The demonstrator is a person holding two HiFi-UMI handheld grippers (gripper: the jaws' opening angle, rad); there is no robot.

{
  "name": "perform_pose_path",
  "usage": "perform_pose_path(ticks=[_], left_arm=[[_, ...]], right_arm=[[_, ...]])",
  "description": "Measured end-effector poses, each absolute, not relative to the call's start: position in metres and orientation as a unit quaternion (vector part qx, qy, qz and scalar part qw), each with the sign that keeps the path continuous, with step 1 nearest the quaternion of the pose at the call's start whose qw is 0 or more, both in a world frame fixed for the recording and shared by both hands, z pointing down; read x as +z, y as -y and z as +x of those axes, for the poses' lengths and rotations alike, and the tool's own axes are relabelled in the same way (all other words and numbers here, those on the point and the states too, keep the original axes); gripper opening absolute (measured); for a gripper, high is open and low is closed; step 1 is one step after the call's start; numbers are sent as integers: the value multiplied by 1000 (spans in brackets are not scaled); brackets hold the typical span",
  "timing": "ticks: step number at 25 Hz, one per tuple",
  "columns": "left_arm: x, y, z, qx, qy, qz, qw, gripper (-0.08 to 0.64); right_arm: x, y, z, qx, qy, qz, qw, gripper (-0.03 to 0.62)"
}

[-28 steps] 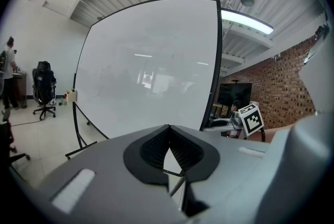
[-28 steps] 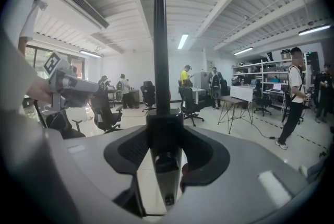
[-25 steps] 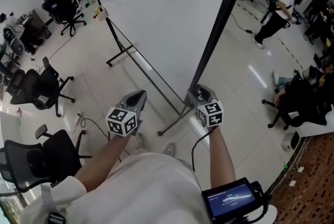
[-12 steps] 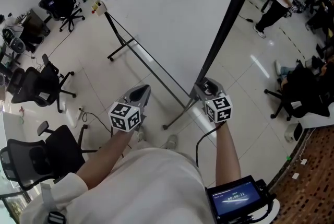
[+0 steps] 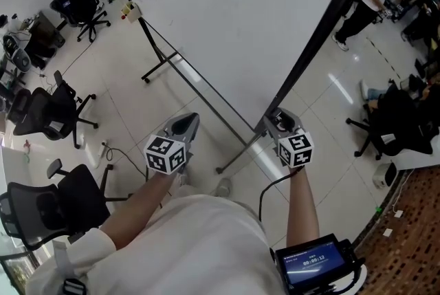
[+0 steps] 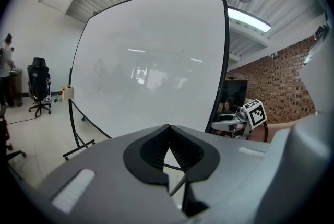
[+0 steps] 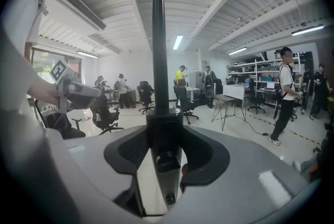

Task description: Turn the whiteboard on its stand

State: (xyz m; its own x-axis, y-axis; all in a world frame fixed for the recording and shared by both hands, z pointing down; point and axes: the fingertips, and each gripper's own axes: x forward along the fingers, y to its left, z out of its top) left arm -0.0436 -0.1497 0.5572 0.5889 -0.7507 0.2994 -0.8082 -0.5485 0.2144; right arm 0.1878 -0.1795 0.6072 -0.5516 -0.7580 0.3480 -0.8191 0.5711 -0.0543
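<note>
**Right gripper clamped on the board's edge, the turn in hand**

The whiteboard point(image 5: 227, 18) stands straight ahead on its stand point(image 5: 161, 68), filling the far middle of the floor. The right gripper point(image 5: 280, 123) has its jaws clenched round the black edge post point(image 7: 157, 35), low on the board's near right side. The left gripper point(image 5: 182, 127) hangs free to the left, jaws pressed together on nothing, short of the panel and touching none of it. My read on doing this well: hold that clamp firm and lead the post round in one smooth arc, no yanking, so the board turns and the stand's feet don't skid. The idle left one could come up to the panel's face to steady it. Mind the office chairs point(image 5: 48, 115) over on the left.
</note>
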Motion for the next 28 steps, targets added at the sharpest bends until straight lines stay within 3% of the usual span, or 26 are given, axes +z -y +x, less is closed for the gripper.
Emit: perform_pose_path(ticks=[28], left_arm=[[555, 158, -23, 94, 421, 888, 161, 18]], right_arm=[[613, 153, 252, 120, 846, 503, 131, 192]])
